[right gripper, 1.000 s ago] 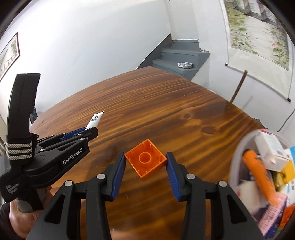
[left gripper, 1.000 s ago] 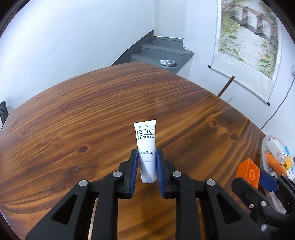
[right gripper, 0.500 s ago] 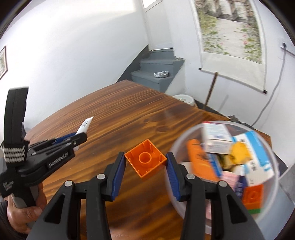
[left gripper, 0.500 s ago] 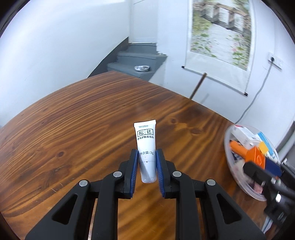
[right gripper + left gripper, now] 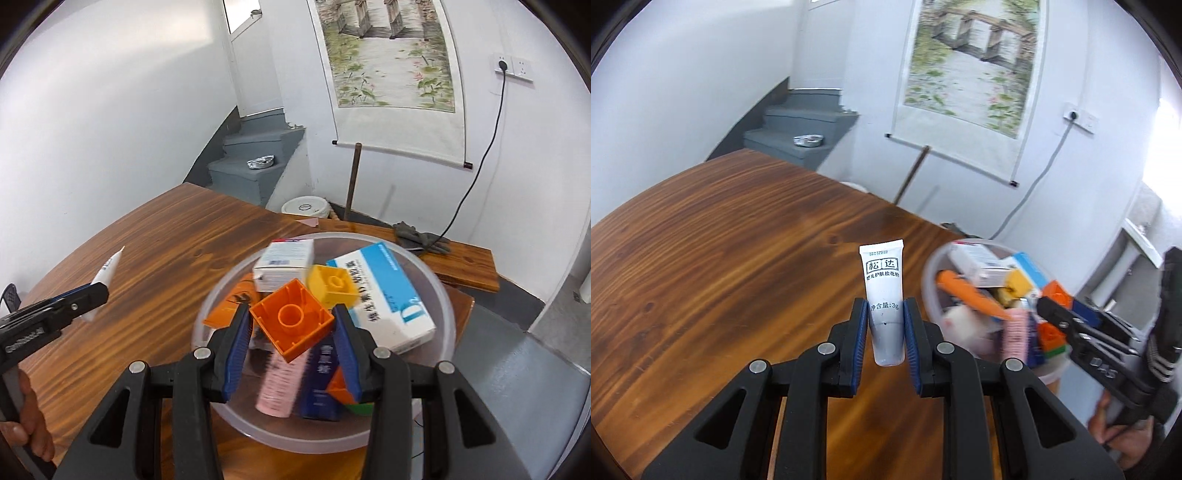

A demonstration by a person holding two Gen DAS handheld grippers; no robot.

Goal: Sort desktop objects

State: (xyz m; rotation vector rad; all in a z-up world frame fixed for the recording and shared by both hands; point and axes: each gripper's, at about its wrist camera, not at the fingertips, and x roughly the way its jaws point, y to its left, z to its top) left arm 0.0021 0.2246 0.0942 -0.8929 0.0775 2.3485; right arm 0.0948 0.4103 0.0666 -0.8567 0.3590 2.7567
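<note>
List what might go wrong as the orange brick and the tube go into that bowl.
1. The clear bowl is already heaped with boxes, so the orange brick could bounce off the white-and-blue box and roll out.
2. The bowl sits at the table corner; a nudge might tip it.
3. The white tube could collide with the right hand-held gripper.

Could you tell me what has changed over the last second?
Both grippers swung toward the clear bowl: the right gripper now holds its orange brick over it, and the left gripper has brought the white tube beside it. Nothing was released; both grips are unchanged.
</note>
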